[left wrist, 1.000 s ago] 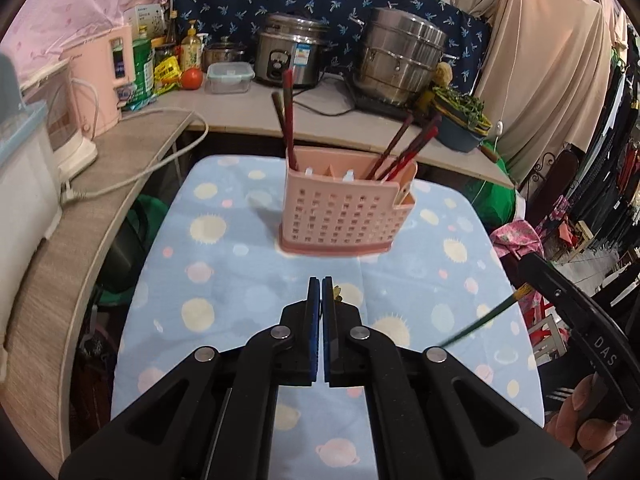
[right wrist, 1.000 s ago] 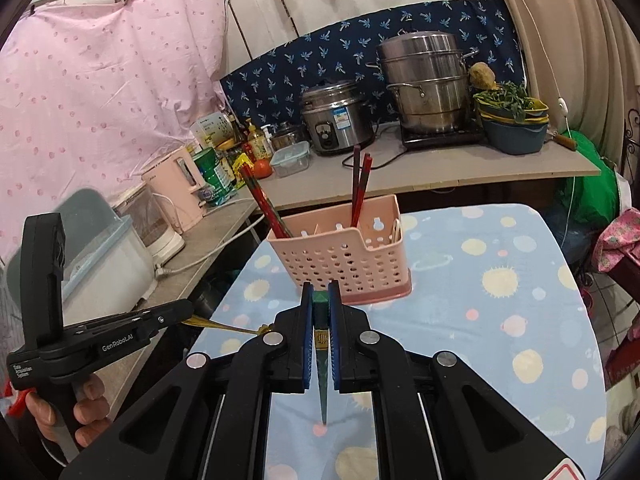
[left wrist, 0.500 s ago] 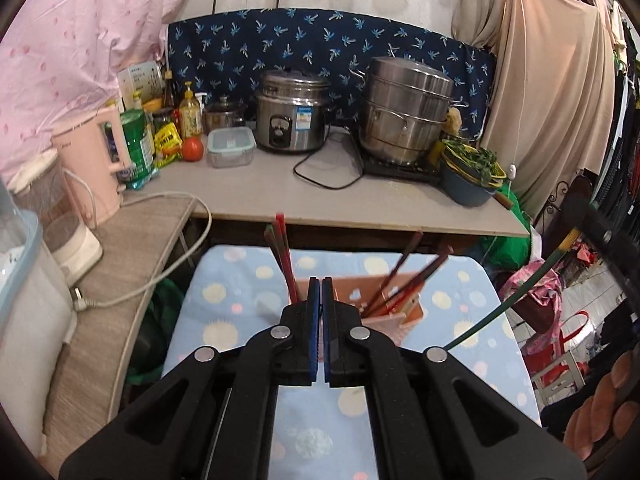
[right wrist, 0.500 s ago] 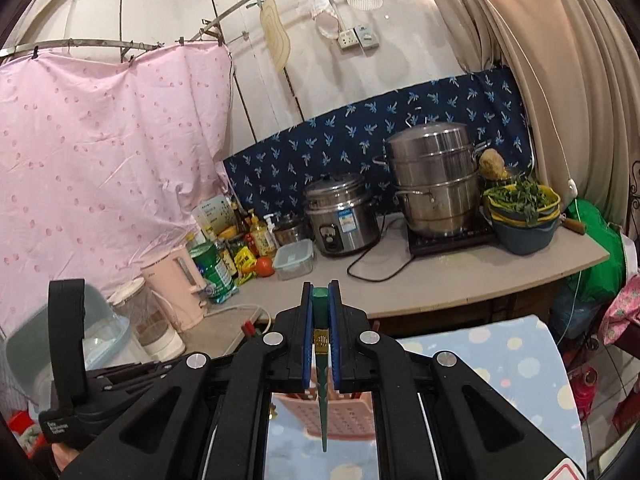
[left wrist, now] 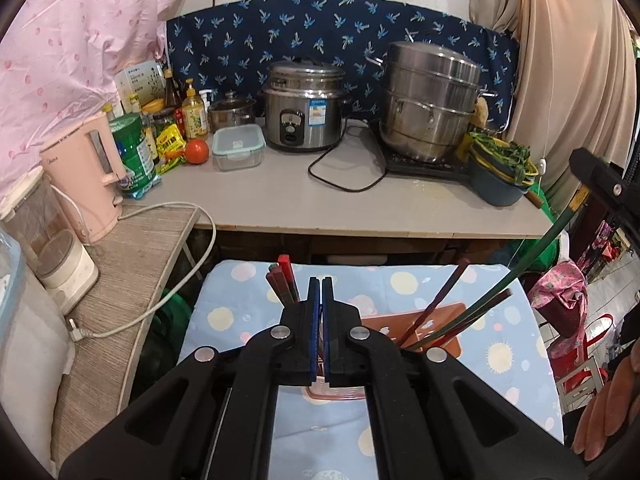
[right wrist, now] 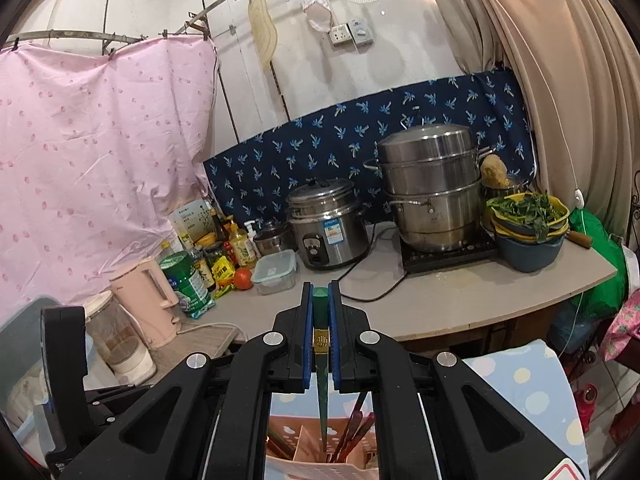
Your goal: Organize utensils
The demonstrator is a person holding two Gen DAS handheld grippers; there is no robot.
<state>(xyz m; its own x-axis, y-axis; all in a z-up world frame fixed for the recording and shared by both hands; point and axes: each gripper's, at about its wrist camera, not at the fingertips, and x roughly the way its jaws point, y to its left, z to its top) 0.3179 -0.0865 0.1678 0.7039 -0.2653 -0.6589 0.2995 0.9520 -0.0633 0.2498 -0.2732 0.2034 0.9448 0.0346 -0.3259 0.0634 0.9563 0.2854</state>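
A pink perforated utensil holder [left wrist: 436, 330] stands on the blue patterned table [left wrist: 500, 320], partly hidden behind my left gripper. It holds red chopsticks [left wrist: 286, 282] on its left and more on its right [left wrist: 448, 300]. My left gripper [left wrist: 320, 294] is shut and empty, just above the holder. My right gripper [right wrist: 320, 300] is shut on a green chopstick [right wrist: 322, 384], held upright with its tip pointing down into the holder [right wrist: 320, 468]. In the left wrist view that green chopstick [left wrist: 520, 268] slants from the right gripper down into the holder's right side.
Behind the table a grey counter [left wrist: 360, 208] carries a rice cooker [left wrist: 306, 110], a steel steamer pot [left wrist: 430, 102], a bowl of greens [left wrist: 500, 176], a food container [left wrist: 238, 148] and bottles. A pink kettle [left wrist: 86, 180] and a white cable [left wrist: 160, 288] are on the left shelf.
Both grippers rose and tilted up, so the holder dropped low in both views. The green chopstick's tip moved from beside the holder to over and into its right side.
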